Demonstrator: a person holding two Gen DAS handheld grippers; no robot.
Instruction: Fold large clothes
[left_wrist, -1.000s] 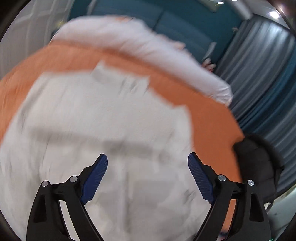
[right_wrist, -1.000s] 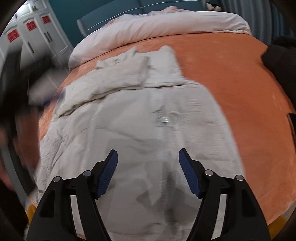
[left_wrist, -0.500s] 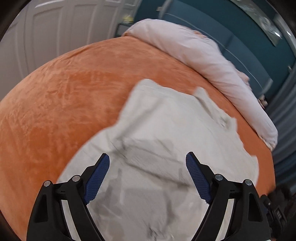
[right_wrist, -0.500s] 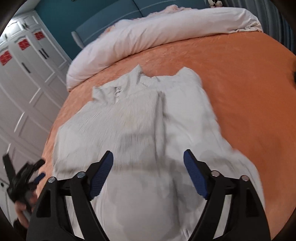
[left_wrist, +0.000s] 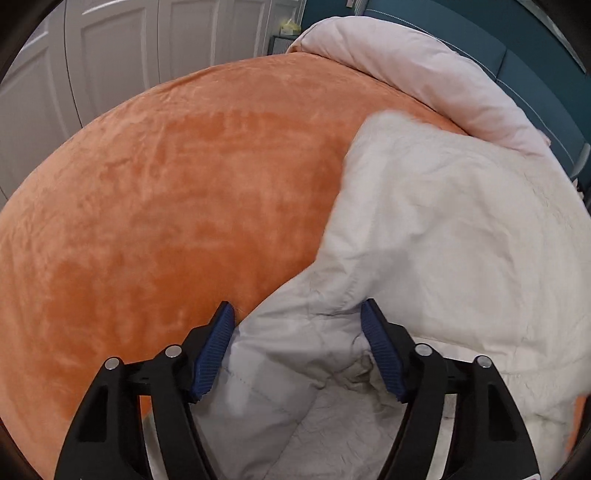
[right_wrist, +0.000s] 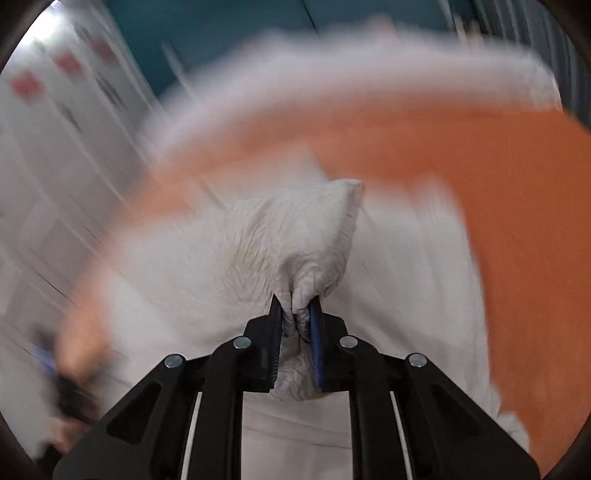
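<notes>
A white garment (left_wrist: 443, 236) is spread on the orange bed (left_wrist: 166, 206). A bunched fold is clamped by the closing right gripper (right_wrist: 295, 314). The left gripper (left_wrist: 297, 317) is closing around the garment's edge, not yet pinched.

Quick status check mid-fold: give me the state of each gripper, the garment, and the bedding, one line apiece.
Right gripper: closing, pads clamped on a bunched fold of the garment.
Left gripper: jaws wide and closing, garment edge between them, not yet pinched.
White garment: crumpled, lying on the bed, one bunch lifted by the right gripper.
Orange bed cover: spread flat, mostly bare.
Pale duvet: rolled up along the far end of the bed.
</notes>
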